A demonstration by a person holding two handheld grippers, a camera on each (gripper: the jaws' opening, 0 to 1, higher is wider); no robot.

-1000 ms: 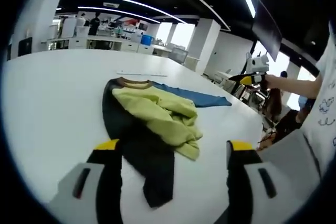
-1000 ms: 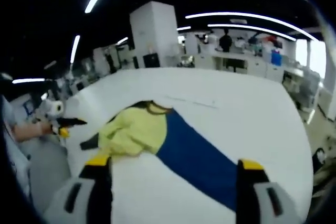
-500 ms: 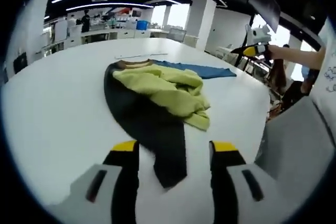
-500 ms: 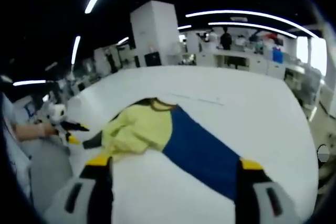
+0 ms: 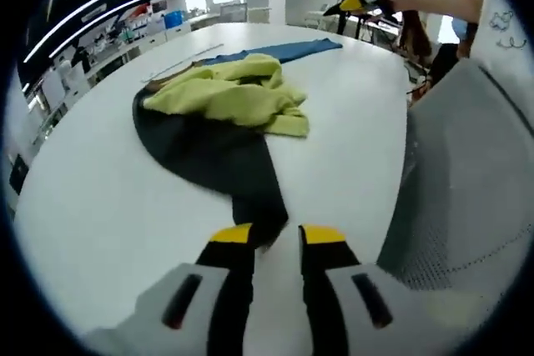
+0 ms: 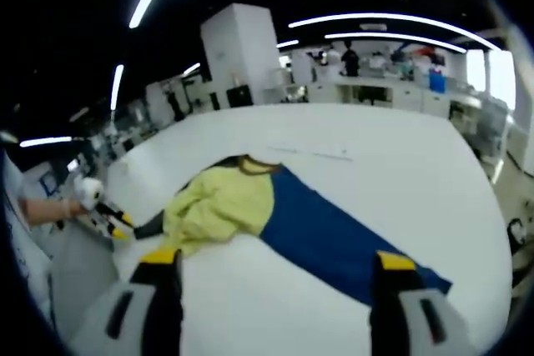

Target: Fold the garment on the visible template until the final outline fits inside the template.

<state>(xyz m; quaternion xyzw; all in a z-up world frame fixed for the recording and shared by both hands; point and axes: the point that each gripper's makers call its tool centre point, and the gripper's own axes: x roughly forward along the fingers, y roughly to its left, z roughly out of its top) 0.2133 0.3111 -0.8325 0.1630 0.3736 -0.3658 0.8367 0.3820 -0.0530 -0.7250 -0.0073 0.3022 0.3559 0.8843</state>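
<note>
White table (image 5: 100, 206), big and rounded. Garment (image 5: 225, 102) crumpled near its middle: yellow-green body bunched up, dark sleeve trailing toward the near edge, blue sleeve (image 6: 334, 235) laid flat toward the far edge. Thin pale strip (image 5: 179, 62) just past the collar; template outline hard to make out. Grey chair back (image 5: 467, 181) beside the table edge. Left gripper (image 5: 269, 235) jaws nearly together around the dark sleeve's tip; grip unclear. Right gripper (image 6: 271, 260) jaws wide apart, above the table, short of the blue sleeve.
</note>
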